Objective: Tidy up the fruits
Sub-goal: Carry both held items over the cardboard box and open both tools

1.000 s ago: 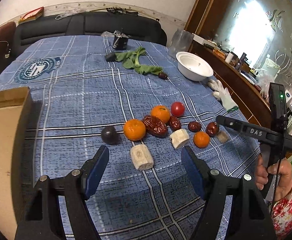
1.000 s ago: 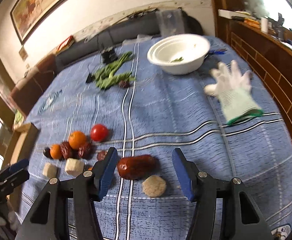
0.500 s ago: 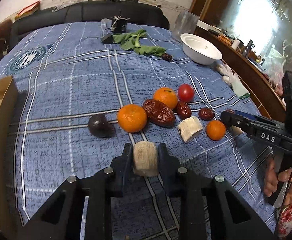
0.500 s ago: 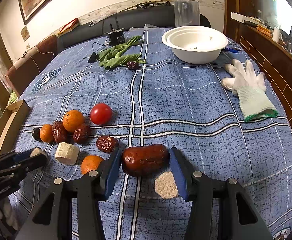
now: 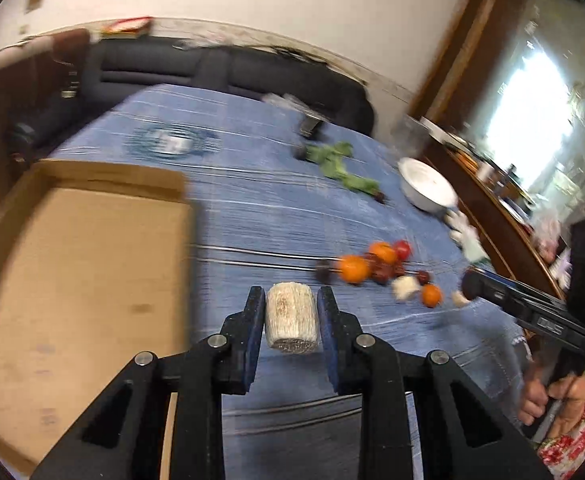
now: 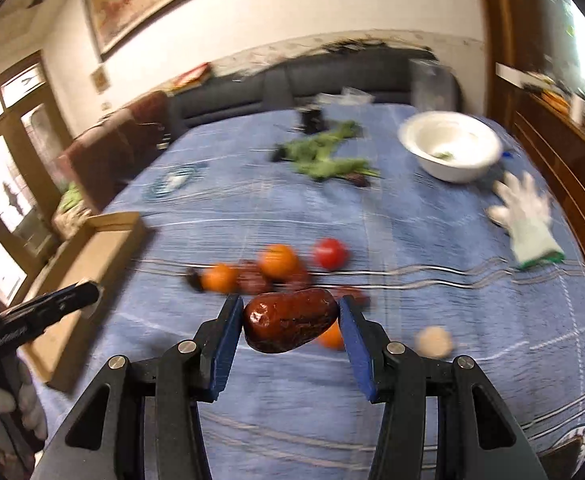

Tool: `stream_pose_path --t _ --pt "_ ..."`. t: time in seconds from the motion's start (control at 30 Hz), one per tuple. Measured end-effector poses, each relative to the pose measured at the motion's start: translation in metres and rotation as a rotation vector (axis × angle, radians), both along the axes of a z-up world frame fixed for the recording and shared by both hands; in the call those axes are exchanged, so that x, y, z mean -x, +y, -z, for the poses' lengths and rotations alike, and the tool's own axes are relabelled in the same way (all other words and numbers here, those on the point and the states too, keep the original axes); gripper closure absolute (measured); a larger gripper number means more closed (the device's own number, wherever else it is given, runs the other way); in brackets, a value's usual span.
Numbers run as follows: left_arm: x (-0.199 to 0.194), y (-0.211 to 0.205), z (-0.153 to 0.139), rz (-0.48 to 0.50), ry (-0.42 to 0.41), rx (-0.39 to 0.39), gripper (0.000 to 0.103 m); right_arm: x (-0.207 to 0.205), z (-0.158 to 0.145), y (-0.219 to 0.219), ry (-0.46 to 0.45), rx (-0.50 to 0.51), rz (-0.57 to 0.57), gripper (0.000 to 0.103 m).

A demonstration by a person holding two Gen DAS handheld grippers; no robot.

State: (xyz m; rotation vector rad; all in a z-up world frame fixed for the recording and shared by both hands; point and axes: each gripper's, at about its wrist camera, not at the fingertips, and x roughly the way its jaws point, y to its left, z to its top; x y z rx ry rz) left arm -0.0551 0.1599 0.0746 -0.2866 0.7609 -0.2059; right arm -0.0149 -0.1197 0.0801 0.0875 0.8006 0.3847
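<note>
My left gripper [image 5: 291, 312] is shut on a pale cylindrical chunk [image 5: 291, 322] and holds it above the blue cloth, beside the cardboard box [image 5: 72, 280]. My right gripper [image 6: 290, 322] is shut on a large dark red date [image 6: 290, 326], lifted above the cloth. On the cloth lie oranges [image 6: 278, 260], a red tomato [image 6: 330, 253], smaller dates [image 6: 252, 280], a dark round fruit [image 5: 324, 272], a pale chunk [image 5: 405, 289] and a round pale slice [image 6: 434, 342]. Both views are blurred.
A white bowl [image 6: 450, 150] and leafy greens [image 6: 324, 156] lie at the far side. A white glove [image 6: 526, 216] lies at the right edge. A dark sofa [image 5: 212, 70] lines the table's far end. The cardboard box [image 6: 88, 276] stands at the left.
Both grippers have lifted off the cloth with their items. The left one has swung left toward the cardboard box with the pale chunk; the right one has risen with the date.
</note>
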Motion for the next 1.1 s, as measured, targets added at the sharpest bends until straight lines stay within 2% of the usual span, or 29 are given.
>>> stream_pose_path --t 0.17,0.27,0.47,0.57,0.77,0.93,1.03,1.1 --pt "0.020 0.071 0.001 -0.136 0.021 -0.062 0.077 0.025 -0.018 0.082 -0.021 -0.035 -0.182 0.049" --pt "0.025 0.105 0.007 -0.195 0.042 -0.110 0.077 0.036 -0.019 0.135 -0.006 -0.053 -0.299 0.049" --pt "0.024 0.143 0.024 -0.260 0.077 -0.203 0.077 0.048 0.007 0.230 0.036 0.002 -0.460 0.049" --pt "0.026 0.154 0.030 -0.260 0.094 -0.203 0.077 0.049 0.026 0.263 0.058 0.048 -0.501 0.049" --pt "0.033 0.167 0.041 -0.250 0.117 -0.190 0.077 0.048 0.059 0.302 0.087 0.122 -0.553 0.049" --pt "0.041 0.173 0.045 -0.252 0.123 -0.171 0.076 0.051 0.070 0.318 0.081 0.172 -0.563 0.049" --pt "0.044 0.177 0.045 -0.261 0.125 -0.154 0.066 0.049 0.074 0.325 0.055 0.182 -0.563 0.048" --pt "0.047 0.179 0.042 -0.262 0.111 -0.120 0.053 0.052 0.072 0.325 0.053 0.172 -0.570 0.048"
